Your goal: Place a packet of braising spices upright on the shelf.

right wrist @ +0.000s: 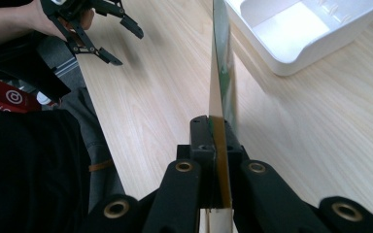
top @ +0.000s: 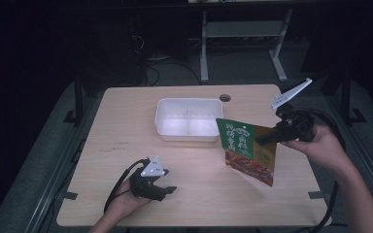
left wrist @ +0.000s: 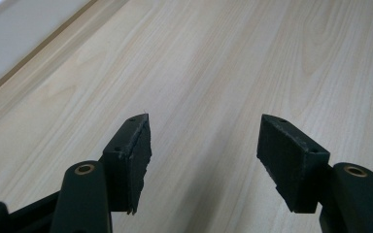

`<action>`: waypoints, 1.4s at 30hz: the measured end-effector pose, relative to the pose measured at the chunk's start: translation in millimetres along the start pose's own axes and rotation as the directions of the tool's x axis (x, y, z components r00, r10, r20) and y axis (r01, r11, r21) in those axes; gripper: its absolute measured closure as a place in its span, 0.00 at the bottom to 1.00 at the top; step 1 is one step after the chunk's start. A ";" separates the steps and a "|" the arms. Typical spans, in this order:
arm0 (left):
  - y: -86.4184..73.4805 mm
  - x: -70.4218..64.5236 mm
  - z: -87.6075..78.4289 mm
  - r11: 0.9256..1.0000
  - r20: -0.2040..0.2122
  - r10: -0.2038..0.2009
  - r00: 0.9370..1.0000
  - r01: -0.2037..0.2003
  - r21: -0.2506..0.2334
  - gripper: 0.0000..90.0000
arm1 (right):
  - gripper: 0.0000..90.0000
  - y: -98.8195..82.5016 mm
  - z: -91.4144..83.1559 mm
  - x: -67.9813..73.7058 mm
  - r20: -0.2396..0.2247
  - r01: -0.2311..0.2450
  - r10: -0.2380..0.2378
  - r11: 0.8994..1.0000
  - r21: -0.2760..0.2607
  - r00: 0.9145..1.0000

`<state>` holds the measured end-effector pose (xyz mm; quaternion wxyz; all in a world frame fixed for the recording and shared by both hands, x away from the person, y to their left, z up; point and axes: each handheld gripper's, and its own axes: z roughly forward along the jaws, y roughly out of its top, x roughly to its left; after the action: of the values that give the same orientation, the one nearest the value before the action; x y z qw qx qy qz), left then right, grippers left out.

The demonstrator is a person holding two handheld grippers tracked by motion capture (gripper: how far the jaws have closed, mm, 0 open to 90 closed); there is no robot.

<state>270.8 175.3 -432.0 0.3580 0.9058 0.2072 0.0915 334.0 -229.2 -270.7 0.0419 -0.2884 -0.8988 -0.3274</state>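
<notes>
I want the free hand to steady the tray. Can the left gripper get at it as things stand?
Probably yes: the left gripper is open and holds nothing, and bare table lies between it and the tray.

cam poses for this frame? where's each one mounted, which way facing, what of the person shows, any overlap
High view: above the person's side, facing forward and down on the table; both forearms, left claw, right claw holding the packet beside the white tray.
Left gripper view: on the left claw, looking along its open jaws at bare tabletop.
Right gripper view: on the right claw, jaws shut on the packet's edge; left hand and dark clothing farther off.
Shared: tray, high and right gripper views.
</notes>
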 end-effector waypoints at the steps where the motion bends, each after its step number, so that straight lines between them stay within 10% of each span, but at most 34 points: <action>1: -1.1 0.7 0.3 1.000 0.000 -0.001 1.000 0.001 -0.002 0.40 | 0.99 2.0 0.1 0.8 0.004 -0.001 0.001 1.000 0.003 1.000; 42: -14.7 9.1 -10.8 0.998 -0.041 -0.054 0.998 0.052 -0.041 0.30 | 1.00 100.7 -16.8 20.8 0.118 -0.065 0.084 0.985 -0.160 0.989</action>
<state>271.0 195.6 -434.1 0.3741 0.8905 0.2366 0.1052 369.8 -166.8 -195.3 -0.0245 -0.3441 -0.8599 -0.3762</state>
